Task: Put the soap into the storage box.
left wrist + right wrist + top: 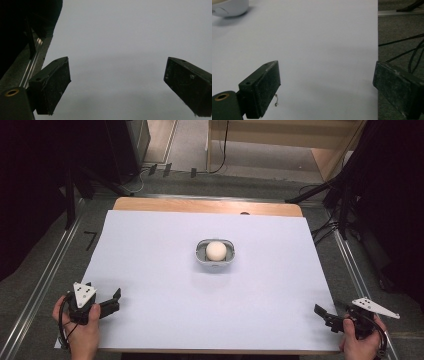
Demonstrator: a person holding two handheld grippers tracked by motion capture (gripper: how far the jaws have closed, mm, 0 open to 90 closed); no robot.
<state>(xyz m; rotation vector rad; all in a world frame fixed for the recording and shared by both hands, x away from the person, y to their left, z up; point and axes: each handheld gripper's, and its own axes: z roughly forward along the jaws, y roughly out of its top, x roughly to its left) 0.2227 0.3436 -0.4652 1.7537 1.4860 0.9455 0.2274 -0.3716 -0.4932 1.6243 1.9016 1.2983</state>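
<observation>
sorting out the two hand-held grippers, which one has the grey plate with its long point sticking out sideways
The right hand-held gripper; the left hand-held gripper carries a shorter, upright triangle.

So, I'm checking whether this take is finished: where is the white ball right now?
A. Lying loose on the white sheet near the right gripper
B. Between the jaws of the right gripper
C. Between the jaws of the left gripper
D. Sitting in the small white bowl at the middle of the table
D: the white ball sits inside the small white bowl mid-table, while the left gripper and the right gripper both stand open and empty at the near edge.
</observation>
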